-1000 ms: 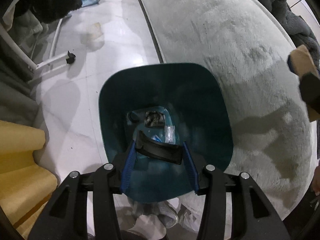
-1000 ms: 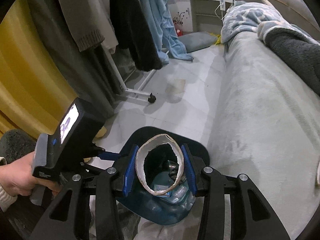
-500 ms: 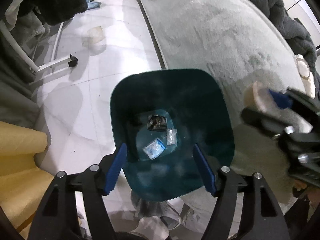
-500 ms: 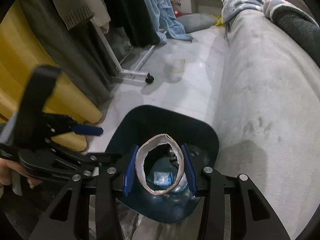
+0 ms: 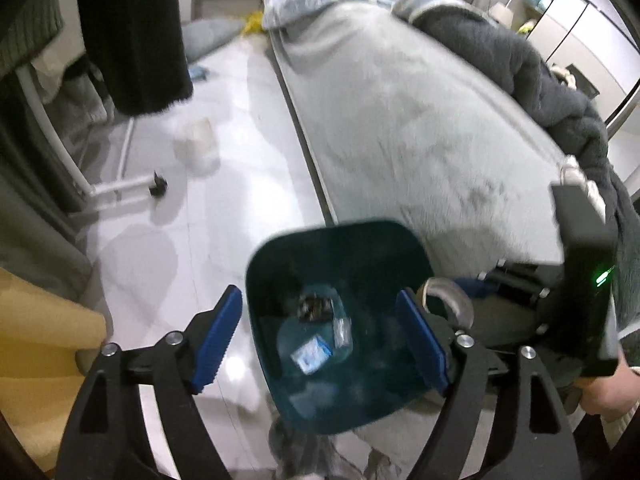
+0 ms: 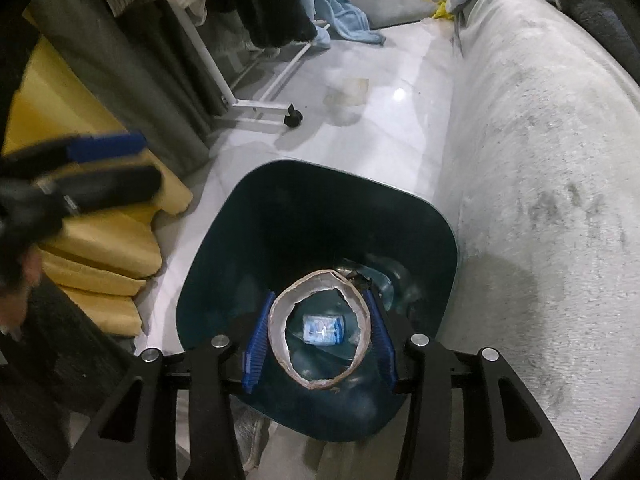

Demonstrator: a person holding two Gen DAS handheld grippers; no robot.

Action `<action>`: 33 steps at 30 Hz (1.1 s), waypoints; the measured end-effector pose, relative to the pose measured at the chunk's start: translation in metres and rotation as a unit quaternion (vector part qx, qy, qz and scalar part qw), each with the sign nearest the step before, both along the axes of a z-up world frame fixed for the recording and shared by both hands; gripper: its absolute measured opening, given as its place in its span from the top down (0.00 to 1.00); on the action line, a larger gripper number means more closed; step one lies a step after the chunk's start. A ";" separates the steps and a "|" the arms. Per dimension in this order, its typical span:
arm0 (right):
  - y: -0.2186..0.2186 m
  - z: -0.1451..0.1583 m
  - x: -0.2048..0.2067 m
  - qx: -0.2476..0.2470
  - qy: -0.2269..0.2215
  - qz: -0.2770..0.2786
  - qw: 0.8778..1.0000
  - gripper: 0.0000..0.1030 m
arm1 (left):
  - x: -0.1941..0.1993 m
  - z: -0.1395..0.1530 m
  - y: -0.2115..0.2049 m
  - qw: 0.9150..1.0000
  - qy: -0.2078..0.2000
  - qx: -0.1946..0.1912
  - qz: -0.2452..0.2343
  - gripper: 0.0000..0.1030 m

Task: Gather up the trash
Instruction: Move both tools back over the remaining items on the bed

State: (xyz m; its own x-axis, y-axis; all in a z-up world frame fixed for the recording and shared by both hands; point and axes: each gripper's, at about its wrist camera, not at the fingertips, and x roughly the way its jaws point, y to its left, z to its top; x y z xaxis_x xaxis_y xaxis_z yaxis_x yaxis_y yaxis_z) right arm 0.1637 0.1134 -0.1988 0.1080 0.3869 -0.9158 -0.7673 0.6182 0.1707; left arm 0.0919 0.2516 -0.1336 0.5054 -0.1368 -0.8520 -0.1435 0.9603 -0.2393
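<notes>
We note the right gripper (image 6: 318,350) pinching a cardboard tube (image 6: 320,328) end-on, both blue pads pressed to its flattened sides; the jaws are just starting to open, with the tube still between them. The tube hangs inside the mouth of the dark teal bin (image 6: 280,216), above its floor. The left gripper (image 5: 320,340) is spread wide and opening, nothing between its fingers (image 5: 218,338), which straddle the bin's near rim (image 5: 332,232) from above without touching it. Bin contents, seen in both views: a small blue-and-white packet (image 5: 311,356), a dark crumpled wrapper (image 5: 316,308) and a small clear packet (image 5: 342,328), all on the pale bottom. The bin stands on white tile floor (image 5: 224,208), a grey plush bed (image 6: 540,168) against its right side and a stack of yellow cushions (image 6: 100,240) to its left.
</notes>
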 end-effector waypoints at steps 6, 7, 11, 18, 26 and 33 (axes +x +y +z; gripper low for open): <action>-0.001 -0.001 0.005 -0.010 0.002 -0.006 1.000 0.43 | -0.003 0.030 -0.004 0.997 -0.072 0.027 0.000 0.12; -0.001 0.000 0.005 -0.010 0.002 -0.007 1.000 0.40 | -0.003 0.034 -0.002 0.996 -0.083 0.028 0.000 0.11; -0.001 0.006 0.004 -0.004 0.004 -0.010 1.000 0.32 | -0.004 0.057 -0.007 0.990 -0.134 0.042 -0.004 0.08; -0.005 0.023 -0.001 0.010 -0.008 -0.010 1.000 0.21 | -0.003 0.085 -0.025 0.977 -0.202 0.064 -0.015 0.06; -0.027 0.055 0.011 0.040 -0.049 -0.037 0.997 0.13 | -0.003 0.118 -0.045 0.962 -0.266 0.053 -0.024 0.05; -0.073 0.091 0.027 0.070 -0.098 -0.079 0.990 0.11 | 0.004 0.139 -0.069 0.951 -0.302 0.059 -0.037 0.05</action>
State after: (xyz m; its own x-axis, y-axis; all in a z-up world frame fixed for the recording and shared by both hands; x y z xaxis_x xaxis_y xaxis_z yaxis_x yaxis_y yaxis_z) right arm 0.1904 0.0406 -0.1082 0.3473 0.4732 -0.8096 -0.6891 0.7143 0.1218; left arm 0.0961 0.1824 0.0058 0.9000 -0.1120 -0.4213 0.0546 0.9878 -0.1459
